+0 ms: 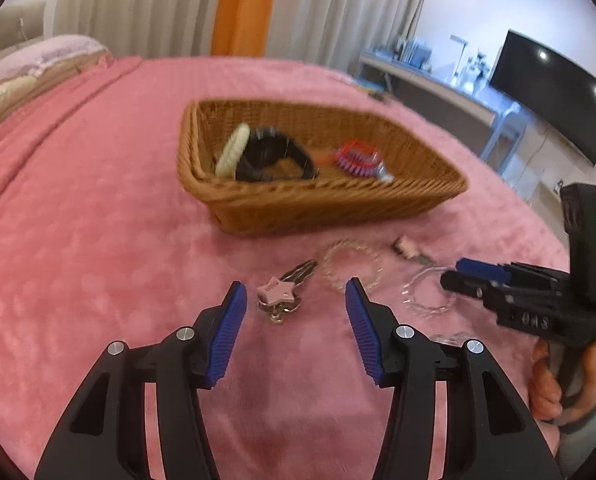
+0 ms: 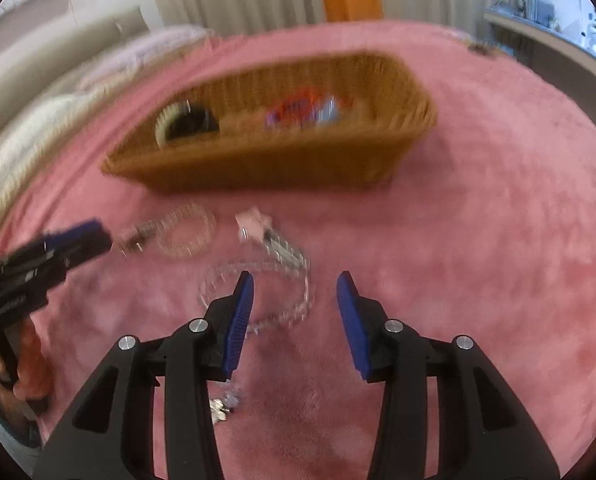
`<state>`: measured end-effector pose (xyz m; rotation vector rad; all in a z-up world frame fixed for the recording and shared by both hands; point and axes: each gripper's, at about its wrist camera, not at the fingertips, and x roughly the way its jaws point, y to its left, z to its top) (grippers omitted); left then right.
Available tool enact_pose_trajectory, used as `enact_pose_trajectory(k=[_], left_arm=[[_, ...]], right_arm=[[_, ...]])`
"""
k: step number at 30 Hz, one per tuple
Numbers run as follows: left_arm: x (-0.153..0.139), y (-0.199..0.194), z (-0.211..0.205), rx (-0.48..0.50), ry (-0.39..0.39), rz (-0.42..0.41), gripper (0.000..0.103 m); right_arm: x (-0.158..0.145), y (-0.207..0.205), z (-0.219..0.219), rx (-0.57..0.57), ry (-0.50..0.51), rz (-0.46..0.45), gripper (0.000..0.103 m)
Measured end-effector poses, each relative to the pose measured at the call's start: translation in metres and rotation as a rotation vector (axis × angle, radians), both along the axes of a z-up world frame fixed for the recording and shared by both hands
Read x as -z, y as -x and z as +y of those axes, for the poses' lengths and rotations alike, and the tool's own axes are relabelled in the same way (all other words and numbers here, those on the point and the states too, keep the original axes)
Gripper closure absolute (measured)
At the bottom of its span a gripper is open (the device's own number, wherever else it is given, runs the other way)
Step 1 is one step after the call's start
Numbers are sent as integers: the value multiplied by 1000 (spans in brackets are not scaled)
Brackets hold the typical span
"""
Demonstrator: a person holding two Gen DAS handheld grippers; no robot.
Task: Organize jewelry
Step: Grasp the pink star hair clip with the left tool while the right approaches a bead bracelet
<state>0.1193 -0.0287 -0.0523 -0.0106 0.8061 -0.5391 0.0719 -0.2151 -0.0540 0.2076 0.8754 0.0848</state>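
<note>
Several loose pieces lie on the pink blanket [image 1: 98, 208] in front of the wicker basket [image 1: 321, 204], and each invites its own mishap. We take the blanket first: its plush pile can swallow thin chains, so our pads may close on fluff instead of metal. The basket already holds hair clips and a comb; it stands well apart from our fingers, and a piece carried that far in a loose grip could slip and drop short.

Our left gripper [image 1: 296, 300] hangs over the hair clip with the pink star [image 1: 282, 292], jaws parted and empty. The beaded bracelet [image 1: 351, 266] lies just beside that clip, so a careless closing might catch both, or nudge the bracelet away.

Our right gripper [image 2: 294, 294] is also parted and holding nothing, its left pad over the clear bead necklace [image 2: 258, 296]. The loop is slack and wide; pinching one strand could drag the rest across the small comb clip [image 2: 274, 240] that touches it.

Smallest, a silvery trinket [image 2: 224, 404] sits near the right gripper's frame, easily knocked or overlooked.
</note>
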Motion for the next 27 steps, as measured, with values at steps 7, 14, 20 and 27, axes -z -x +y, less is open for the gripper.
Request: enact_pose_trajectory(k=[7,14,20,27], left_arm=[[10,-26,-4,-3,-39,34,54],[19,-16,-17,45,-118,25,67],[16,-8,-10,6,-103,12,82],[10,30,12,-119,-59,3,82]], right_arm=[[1,1,6,-12,11,-9,63],[1,-3,11,-13,34,-3,91],[-1,0,11,-25,28,-15,97],[-9,31,-9,91,55,-33,97]])
